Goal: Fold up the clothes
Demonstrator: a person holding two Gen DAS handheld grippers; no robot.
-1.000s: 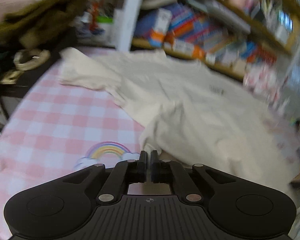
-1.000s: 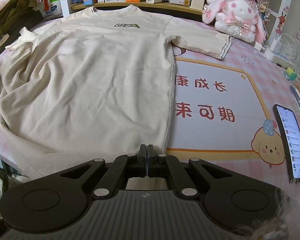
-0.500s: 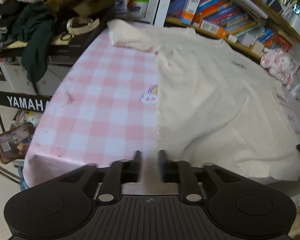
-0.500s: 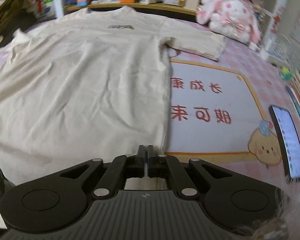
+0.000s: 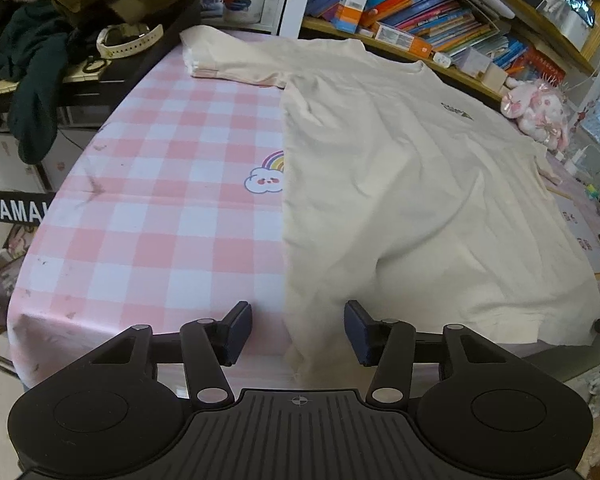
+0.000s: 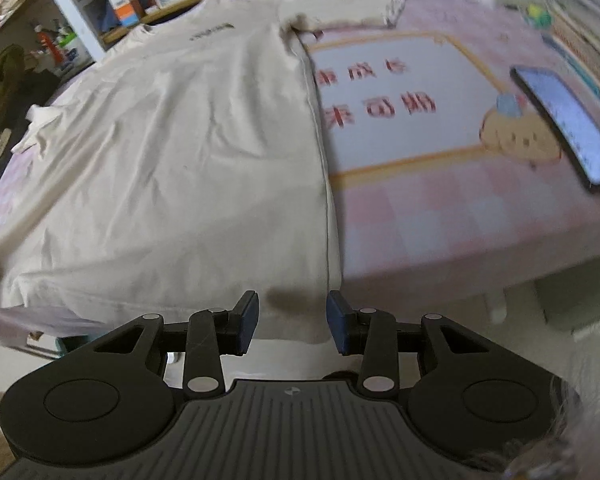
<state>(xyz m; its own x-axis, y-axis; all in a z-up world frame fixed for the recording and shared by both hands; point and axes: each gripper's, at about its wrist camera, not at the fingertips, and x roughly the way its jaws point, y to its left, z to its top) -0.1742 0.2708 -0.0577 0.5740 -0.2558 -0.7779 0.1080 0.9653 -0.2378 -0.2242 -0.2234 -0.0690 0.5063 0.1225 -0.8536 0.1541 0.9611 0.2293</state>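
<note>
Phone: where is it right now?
In the right wrist view, the phone lies face-up at the table's right edge, beside the cartoon mat, well right of the T-shirt.

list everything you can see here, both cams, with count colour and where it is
t-shirt: 1, cream, spread flat on the table, hem at the near edge
tablecloth: 1, pink and white check, covers the table
plush rabbit: 1, pink and white, far right of the table
phone: 1, dark, screen lit, right side of the table
books: many, mixed colours, shelf behind the table
clothes pile: several, olive and dark green, far left
left gripper: 1, black, jaws closing, at the shirt's hem
right gripper: 1, black, jaws opening, at the hem
</note>
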